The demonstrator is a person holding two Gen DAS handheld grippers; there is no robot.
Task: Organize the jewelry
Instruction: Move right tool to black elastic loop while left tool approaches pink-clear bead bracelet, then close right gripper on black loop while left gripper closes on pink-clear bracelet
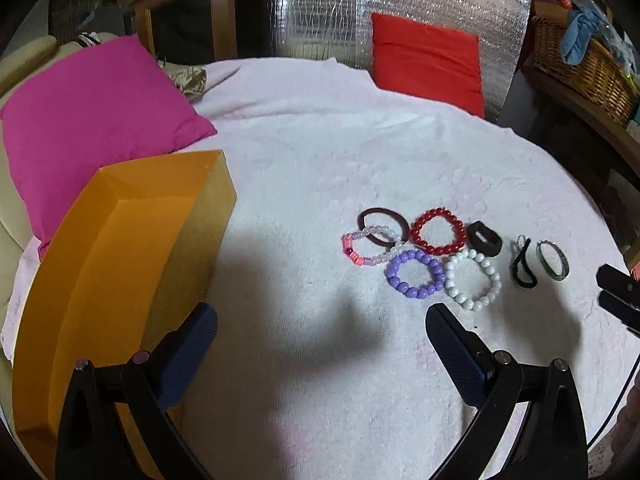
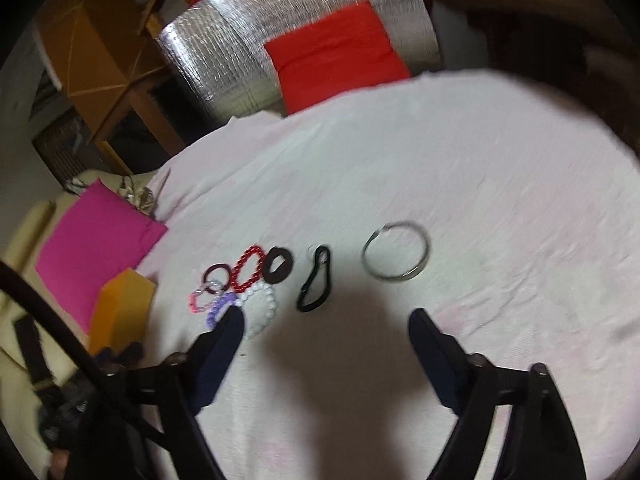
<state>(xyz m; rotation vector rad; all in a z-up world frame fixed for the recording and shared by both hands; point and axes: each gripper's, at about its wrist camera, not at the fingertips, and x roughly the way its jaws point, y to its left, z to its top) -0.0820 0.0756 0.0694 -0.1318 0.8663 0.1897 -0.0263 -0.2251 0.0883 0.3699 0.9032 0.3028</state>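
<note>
Several bracelets lie together on the pale pink cloth (image 1: 320,160): a red bead bracelet (image 1: 438,232), a purple one (image 1: 416,275), a white one (image 1: 474,279), a pink and clear one (image 1: 368,249), a dark brown ring (image 1: 382,227), a black band (image 1: 485,239), a black hair tie (image 1: 522,266) and a thin silver bangle (image 1: 553,260). An open orange box (image 1: 112,264) stands at the left. My left gripper (image 1: 320,320) is open, above the cloth just short of the beads. My right gripper (image 2: 324,320) is open and holds nothing, with the hair tie (image 2: 316,280) and silver bangle (image 2: 396,250) ahead of it.
A magenta cushion (image 1: 88,120) lies behind the box and a red cushion (image 1: 428,60) leans on a silver foil panel (image 1: 320,8) at the back. A wicker basket (image 1: 580,64) sits on a shelf at the right. The right gripper's tip (image 1: 618,292) shows at the edge.
</note>
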